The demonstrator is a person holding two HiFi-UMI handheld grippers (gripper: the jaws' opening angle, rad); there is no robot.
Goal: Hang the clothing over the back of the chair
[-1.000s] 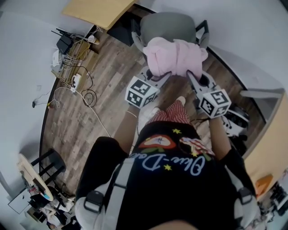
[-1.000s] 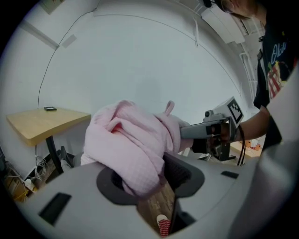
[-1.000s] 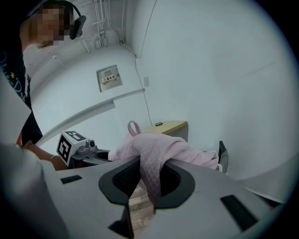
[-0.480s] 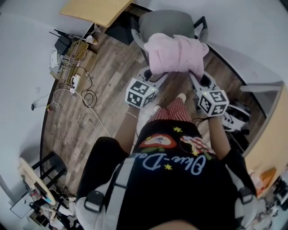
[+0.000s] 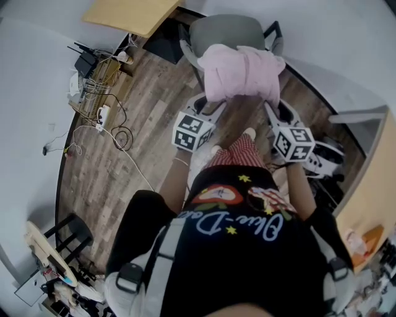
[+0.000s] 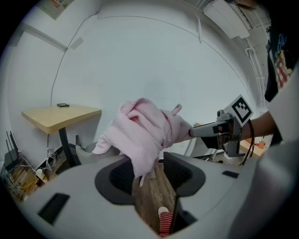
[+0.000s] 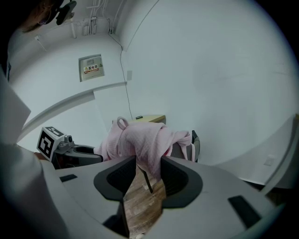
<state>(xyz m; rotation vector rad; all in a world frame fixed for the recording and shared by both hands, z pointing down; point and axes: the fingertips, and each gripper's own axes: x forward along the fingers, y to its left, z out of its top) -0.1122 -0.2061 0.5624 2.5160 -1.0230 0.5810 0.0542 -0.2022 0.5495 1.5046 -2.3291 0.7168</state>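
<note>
The pink clothing (image 5: 242, 73) lies bunched over the back of the grey chair (image 5: 226, 31). My left gripper (image 5: 210, 106) is at its near left hem and my right gripper (image 5: 272, 110) at its near right hem. Both sets of jaws have just been opening and stand open. In the left gripper view a fold of the clothing (image 6: 145, 130) hangs down between the spread jaws of my left gripper (image 6: 152, 173), brushing the left one. In the right gripper view a corner of the clothing (image 7: 147, 144) dangles between the jaws of my right gripper (image 7: 148, 179), not pinched.
A wooden desk (image 5: 133, 13) stands behind the chair, by the wall. Cables and a power strip (image 5: 102, 112) lie on the wood floor at left. A white device (image 5: 325, 162) sits on the floor at right. A round table with a black chair (image 5: 49, 244) is at lower left.
Both grippers have opened and drawn back a little toward the person. The clothing has sunk from a raised bundle to lie on the chair back.
</note>
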